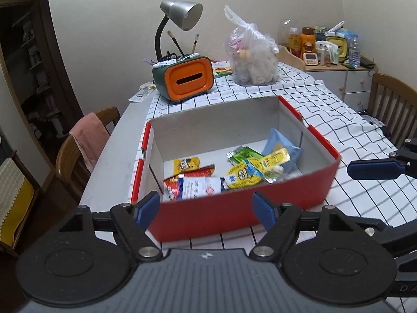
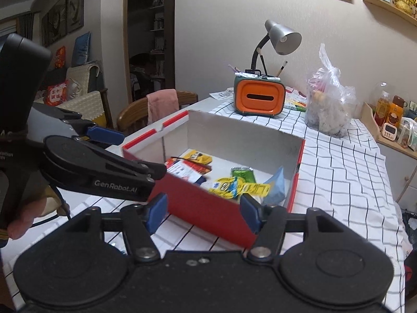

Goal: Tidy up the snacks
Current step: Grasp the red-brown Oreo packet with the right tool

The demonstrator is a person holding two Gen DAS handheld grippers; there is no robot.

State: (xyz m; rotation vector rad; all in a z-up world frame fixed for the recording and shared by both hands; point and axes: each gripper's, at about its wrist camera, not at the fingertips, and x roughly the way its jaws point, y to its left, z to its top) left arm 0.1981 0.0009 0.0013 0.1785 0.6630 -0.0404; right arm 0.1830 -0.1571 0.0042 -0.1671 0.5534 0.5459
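A red cardboard box point(image 1: 229, 219) with a white inside stands on the checked tablecloth. Several snack packets lie in it: a yellow cartoon packet point(image 1: 241, 176), a blue bag point(image 1: 282, 146), a green packet point(image 1: 243, 154) and a red-and-white packet point(image 1: 194, 186). My left gripper point(image 1: 206, 210) is open just short of the box's near wall, with nothing between its pads. My right gripper point(image 2: 203, 212) is open too and empty, at the box's point(image 2: 234, 135) near corner. One of its blue pads point(image 1: 375, 169) shows at the right of the left wrist view. The left gripper point(image 2: 135, 154) appears at the left of the right wrist view.
Behind the box stand an orange-fronted pen holder point(image 1: 186, 79) with a grey desk lamp point(image 1: 182, 14) and a clear plastic bag point(image 1: 251, 60) of items. A chair with a pink cloth point(image 1: 88, 135) is at the left, another chair point(image 1: 393, 109) at the right. A sideboard point(image 1: 338, 78) carries bottles.
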